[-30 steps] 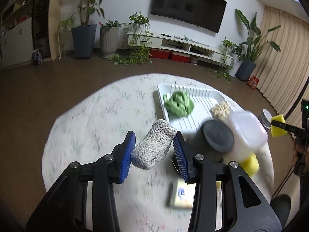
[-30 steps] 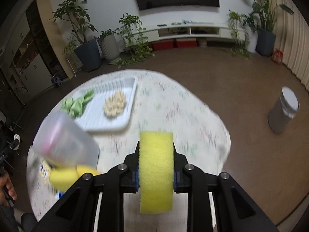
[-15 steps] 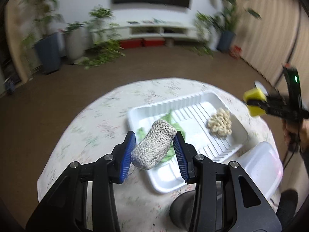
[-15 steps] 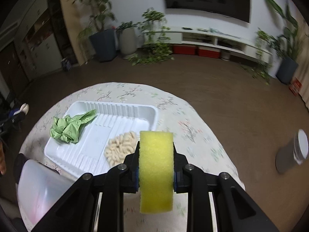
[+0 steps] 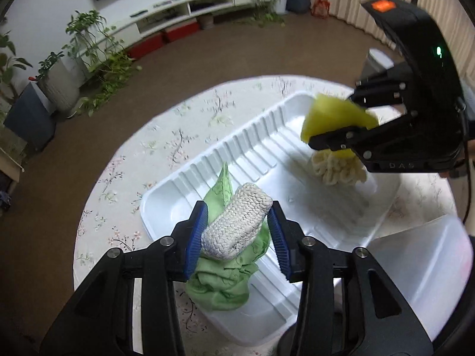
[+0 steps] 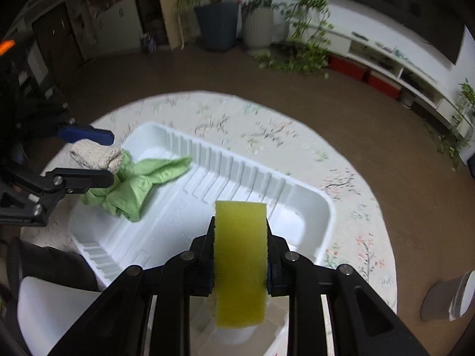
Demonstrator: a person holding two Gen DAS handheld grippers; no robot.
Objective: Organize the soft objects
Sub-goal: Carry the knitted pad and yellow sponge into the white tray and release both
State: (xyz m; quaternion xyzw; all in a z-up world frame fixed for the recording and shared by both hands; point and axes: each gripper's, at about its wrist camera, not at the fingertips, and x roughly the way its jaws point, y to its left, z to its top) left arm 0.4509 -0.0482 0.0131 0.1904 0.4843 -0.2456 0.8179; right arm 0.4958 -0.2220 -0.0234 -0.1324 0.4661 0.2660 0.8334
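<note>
My left gripper [image 5: 237,231] is shut on a grey-white knitted roll [image 5: 237,222] and holds it above the near-left end of the white ribbed tray [image 5: 267,154], over a crumpled green cloth [image 5: 225,279]. My right gripper [image 6: 240,246] is shut on a yellow sponge [image 6: 240,255], held above the tray's [image 6: 297,195] right end. In the left wrist view the sponge [image 5: 332,118] hangs over a cream knitted piece [image 5: 335,172] lying in the tray. The right wrist view shows the knitted roll [image 6: 98,154] and green cloth [image 6: 139,184] at the tray's left end.
The tray sits on a round table with a floral cloth [image 5: 166,148]. A translucent plastic container [image 5: 421,267] stands by the tray, with a dark round object [image 6: 53,267] beside it. A grey bin [image 6: 445,296] stands on the floor. Plants and a TV bench line the walls.
Both grippers have moved in over the tray with their loads. The left one now hangs over the green cloth, the right one over the cream piece.
</note>
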